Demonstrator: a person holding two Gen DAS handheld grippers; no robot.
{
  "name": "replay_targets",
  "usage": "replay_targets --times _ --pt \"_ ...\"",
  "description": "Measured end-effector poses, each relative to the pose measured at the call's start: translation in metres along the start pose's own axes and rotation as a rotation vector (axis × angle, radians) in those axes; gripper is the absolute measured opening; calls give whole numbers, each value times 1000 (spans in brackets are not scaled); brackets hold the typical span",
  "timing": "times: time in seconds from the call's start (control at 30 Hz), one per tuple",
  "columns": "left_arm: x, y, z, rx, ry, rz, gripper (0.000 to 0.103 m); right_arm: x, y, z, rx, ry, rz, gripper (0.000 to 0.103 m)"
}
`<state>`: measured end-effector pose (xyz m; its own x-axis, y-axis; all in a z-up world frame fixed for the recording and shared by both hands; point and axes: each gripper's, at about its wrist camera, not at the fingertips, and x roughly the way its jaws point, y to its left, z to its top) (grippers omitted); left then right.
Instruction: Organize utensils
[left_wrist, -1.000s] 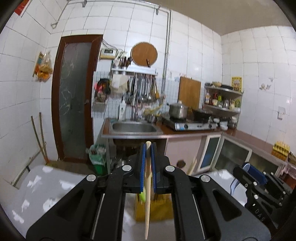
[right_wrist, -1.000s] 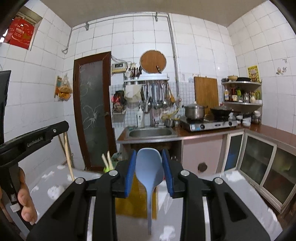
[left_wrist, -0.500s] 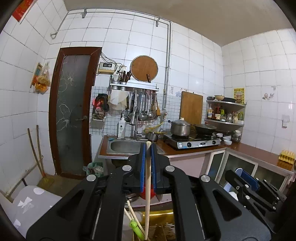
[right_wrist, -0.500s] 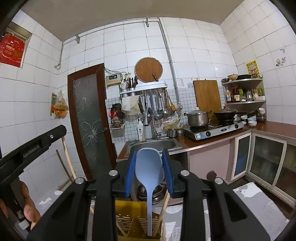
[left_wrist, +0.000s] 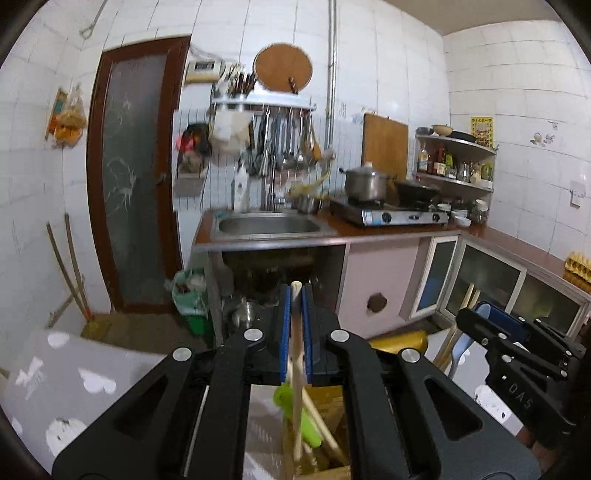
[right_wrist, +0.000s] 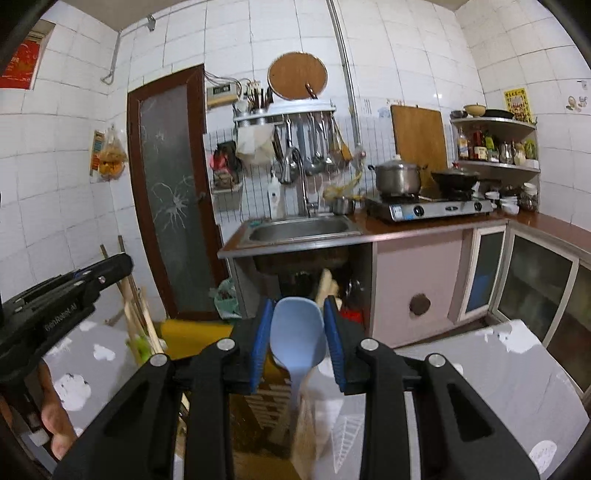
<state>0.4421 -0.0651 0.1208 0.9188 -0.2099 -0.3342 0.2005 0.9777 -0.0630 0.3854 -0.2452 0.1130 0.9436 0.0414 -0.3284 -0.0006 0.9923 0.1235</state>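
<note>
My left gripper (left_wrist: 295, 293) is shut on a thin wooden stick (left_wrist: 295, 332) that hangs straight down, its lower end inside the yellow utensil holder (left_wrist: 400, 338). A green utensil (left_wrist: 295, 408) and other wooden sticks stand in that holder. In the right wrist view my right gripper (right_wrist: 297, 306) is shut on the bowl of a light-blue spoon (right_wrist: 297, 332), whose handle points down over the yellow holder (right_wrist: 192, 338). The left gripper (right_wrist: 66, 291) shows at the left edge with a hand (right_wrist: 55, 424) under it.
The holder stands on a grey table (right_wrist: 498, 369) with white cloud prints. Beyond are a steel sink (right_wrist: 301, 229), a gas stove with a pot (right_wrist: 397, 177), low cabinets (right_wrist: 535, 280), a brown door (right_wrist: 173, 184) and a green-lined bin (left_wrist: 190, 295).
Both grippers have sunk toward the yellow holder, each keeping its utensil. The grey table has come back into view around the holder.
</note>
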Motion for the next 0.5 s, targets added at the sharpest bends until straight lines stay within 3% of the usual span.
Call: replay_targets --times 0.03,0.07,0.1,0.13,0.17,0.3,0.37,0.43,0.5 --pt "-2 2 -3 -6 8 0 6 0 -2 -3 -1 7 -8 39" --pt "-5 4 -4 -7 13 1 12 -1 -6 -6 5 19 -12 53" --pt "-10 6 -4 -9 14 3 18 -3 -9 -7 17 23 -11 60" --pt "-18 8 -4 -14 12 1 35 -8 -12 -8 32 22 -12 65" --pt "-26 10 -3 -22 2 -2 47 -17 -16 -7 51 20 -14 66" --pt "-68 18 -3 -55 -11 -14 68 -56 -22 -9 66 22 -12 72" --pt "-97 18 -7 -41 -23 -8 83 -81 -18 -12 45 10 -19 81" --pt "-128 18 -14 -25 -49 7 91 -112 -15 -18 31 -6 -19 85" --pt "-158 18 -22 -16 -57 -3 92 -140 -12 -25 32 -23 -13 90"
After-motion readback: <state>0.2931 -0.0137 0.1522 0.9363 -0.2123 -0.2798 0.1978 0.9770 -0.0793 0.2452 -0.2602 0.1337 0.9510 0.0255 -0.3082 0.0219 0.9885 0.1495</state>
